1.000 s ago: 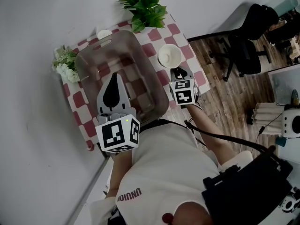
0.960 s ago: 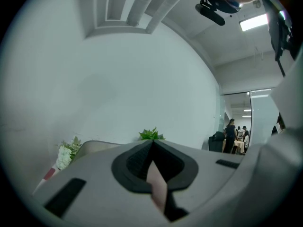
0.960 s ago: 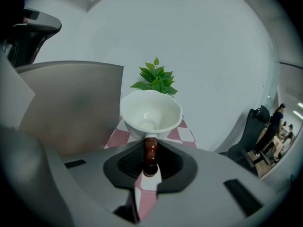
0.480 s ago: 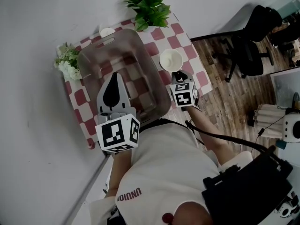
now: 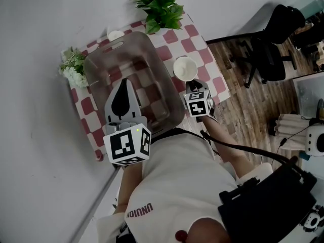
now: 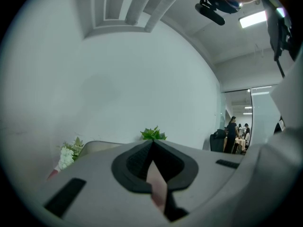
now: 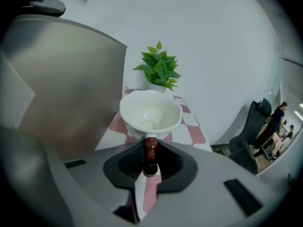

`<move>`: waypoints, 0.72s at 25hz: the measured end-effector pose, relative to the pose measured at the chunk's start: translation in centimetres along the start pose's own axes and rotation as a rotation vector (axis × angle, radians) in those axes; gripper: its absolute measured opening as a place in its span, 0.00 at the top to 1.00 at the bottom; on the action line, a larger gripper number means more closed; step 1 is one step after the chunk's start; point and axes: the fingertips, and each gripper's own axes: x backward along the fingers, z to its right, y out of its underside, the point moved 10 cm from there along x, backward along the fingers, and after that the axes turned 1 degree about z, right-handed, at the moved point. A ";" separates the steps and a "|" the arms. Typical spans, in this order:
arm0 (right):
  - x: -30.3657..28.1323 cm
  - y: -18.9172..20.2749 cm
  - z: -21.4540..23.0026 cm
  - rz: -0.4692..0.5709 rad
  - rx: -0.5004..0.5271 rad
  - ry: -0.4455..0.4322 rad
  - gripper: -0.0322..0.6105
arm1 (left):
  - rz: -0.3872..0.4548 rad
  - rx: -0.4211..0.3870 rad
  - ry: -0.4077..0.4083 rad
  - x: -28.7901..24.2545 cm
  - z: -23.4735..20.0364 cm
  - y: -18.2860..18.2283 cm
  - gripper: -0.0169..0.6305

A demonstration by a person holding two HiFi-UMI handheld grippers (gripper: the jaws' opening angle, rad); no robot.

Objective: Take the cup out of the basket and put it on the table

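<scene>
The white cup (image 5: 185, 68) with a brown handle (image 7: 150, 151) is outside the basket, over the checked cloth to its right. My right gripper (image 5: 192, 83) is shut on that handle, and the cup (image 7: 150, 113) stands upright and empty just past the jaws. I cannot tell whether its base touches the table. The translucent grey basket (image 5: 104, 59) sits on the table's left part; its wall (image 7: 71, 89) rises to the left of the cup. My left gripper (image 5: 123, 97) hovers over the basket with its jaws (image 6: 152, 144) shut on nothing.
A green potted plant (image 5: 160, 8) stands at the table's far edge behind the cup. White flowers (image 5: 72, 71) sit at the basket's left, and a small white object (image 5: 115, 35) lies beyond it. The table's right edge (image 5: 216, 70) drops to wooden floor with an office chair (image 5: 266, 54).
The right gripper and the cup have shifted slightly towards me, away from the plant. The left gripper has stayed over the basket.
</scene>
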 end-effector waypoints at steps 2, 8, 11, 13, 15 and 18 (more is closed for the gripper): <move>-0.1 0.2 0.0 -0.007 -0.003 0.000 0.85 | -0.002 -0.001 0.001 0.0 0.1 0.0 0.95; -0.5 1.0 0.1 -0.029 -0.008 -0.004 0.85 | -0.010 -0.001 0.001 -0.2 0.1 0.2 0.95; -0.7 1.3 0.3 -0.035 -0.007 -0.001 0.85 | -0.011 -0.003 0.001 -0.2 0.1 0.2 0.95; -0.7 1.5 0.2 -0.047 -0.008 -0.001 0.85 | -0.012 -0.002 0.001 -0.3 0.1 0.3 0.95; -0.8 1.8 0.2 -0.055 -0.010 -0.001 0.85 | -0.013 -0.001 0.001 -0.3 0.1 0.4 0.95; -0.9 2.0 0.2 -0.064 -0.013 -0.003 0.85 | -0.014 -0.003 0.003 -0.3 0.2 0.5 0.95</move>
